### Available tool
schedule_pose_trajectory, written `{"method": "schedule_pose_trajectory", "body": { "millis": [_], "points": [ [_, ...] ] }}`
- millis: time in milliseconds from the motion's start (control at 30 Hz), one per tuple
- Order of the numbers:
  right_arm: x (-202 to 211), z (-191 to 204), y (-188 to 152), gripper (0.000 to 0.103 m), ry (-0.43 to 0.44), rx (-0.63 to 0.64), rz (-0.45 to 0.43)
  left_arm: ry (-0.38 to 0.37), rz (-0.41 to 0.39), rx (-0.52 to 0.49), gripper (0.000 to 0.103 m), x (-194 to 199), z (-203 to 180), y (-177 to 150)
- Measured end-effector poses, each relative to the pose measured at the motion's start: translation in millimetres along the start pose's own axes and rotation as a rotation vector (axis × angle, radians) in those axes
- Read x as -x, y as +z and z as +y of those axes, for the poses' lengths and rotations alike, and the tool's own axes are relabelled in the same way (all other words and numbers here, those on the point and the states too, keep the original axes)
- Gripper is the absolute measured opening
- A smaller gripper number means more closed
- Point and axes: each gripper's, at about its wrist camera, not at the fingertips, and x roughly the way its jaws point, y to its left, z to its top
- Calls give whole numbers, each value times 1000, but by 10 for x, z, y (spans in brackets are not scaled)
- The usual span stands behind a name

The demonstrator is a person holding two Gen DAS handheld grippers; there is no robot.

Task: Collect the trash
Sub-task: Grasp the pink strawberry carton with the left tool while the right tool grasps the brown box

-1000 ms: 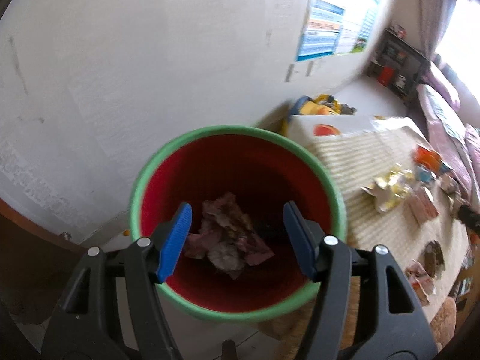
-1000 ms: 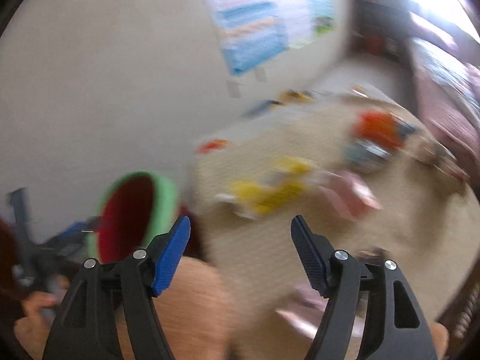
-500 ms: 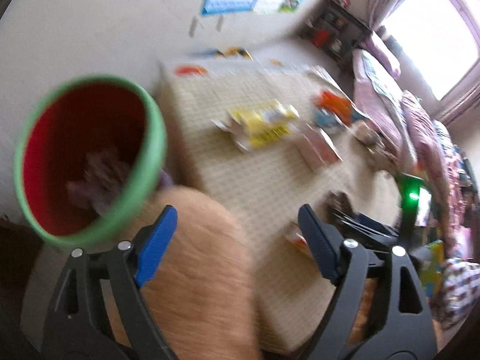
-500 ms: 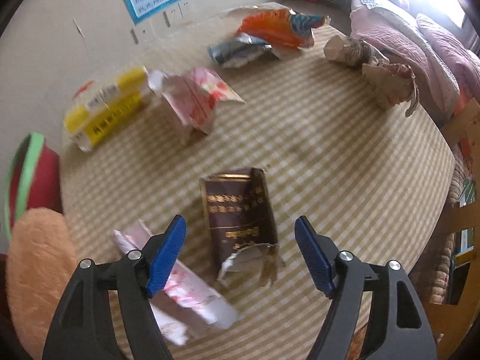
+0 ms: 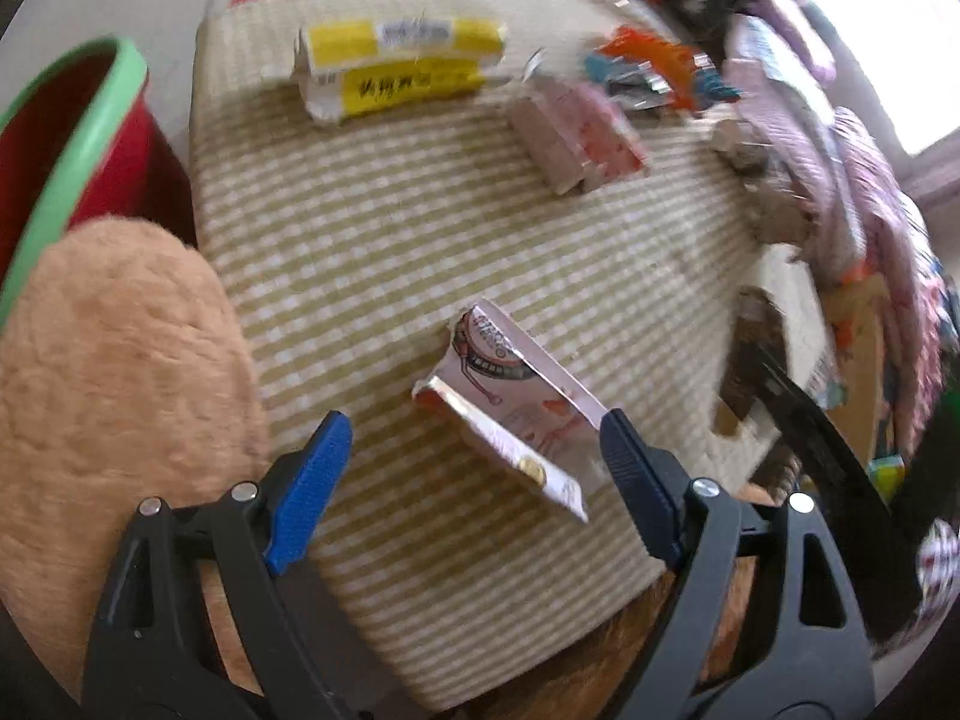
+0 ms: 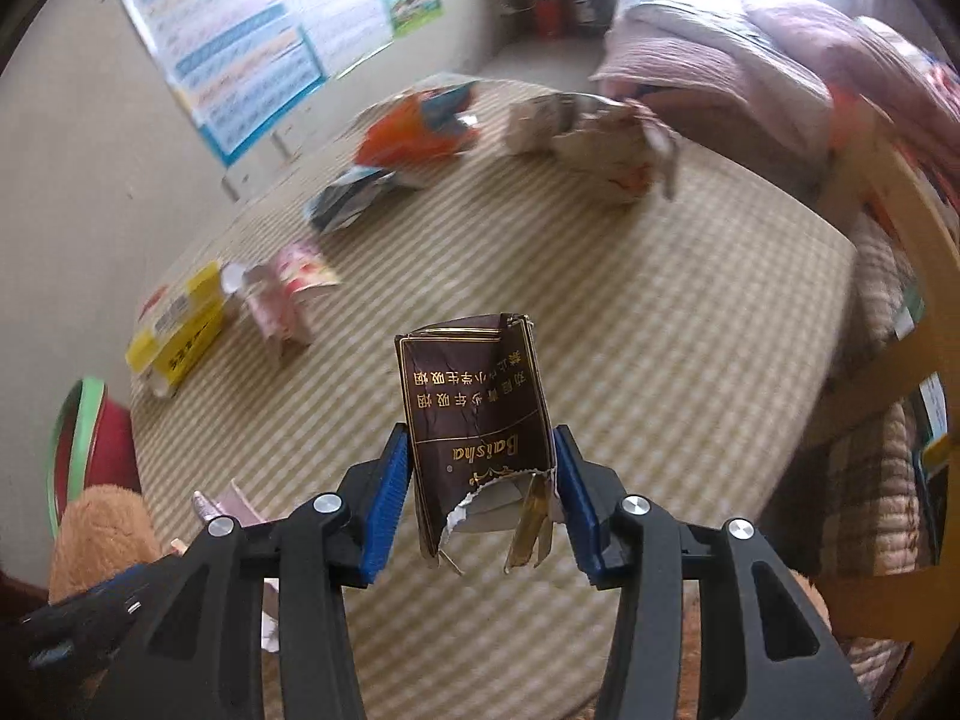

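Right tool [image 6: 480, 495], just closing, pinches the light, crushable brown pack [image 6: 477, 420] by its sides; left tool [image 5: 474, 480] released, we note.

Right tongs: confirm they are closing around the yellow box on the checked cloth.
Wrong: it is not a yellow box. The right wrist view shows the right tongs closing around the torn brown packet on the checked cloth.

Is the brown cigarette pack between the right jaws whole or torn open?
Torn open. The brown cigarette pack has a ragged edge at its near end, with loose flaps hanging, and its sides are creased.
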Motion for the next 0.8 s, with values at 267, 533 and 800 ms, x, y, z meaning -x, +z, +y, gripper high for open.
{"method": "schedule_pose_trajectory", "body": {
  "millis": [267, 533, 800],
  "points": [
    [36, -66, 34, 46, 41, -25, -14, 80, 33, -49, 86, -341, -357, -8],
    [34, -248, 63, 46, 35, -80, -39, 111, 5, -441, 47, -384, -726, -33],
    [-6, -266, 60, 47, 42, -79, -29, 125, -12, -519, 54, -261, -660, 209]
  ]
}}
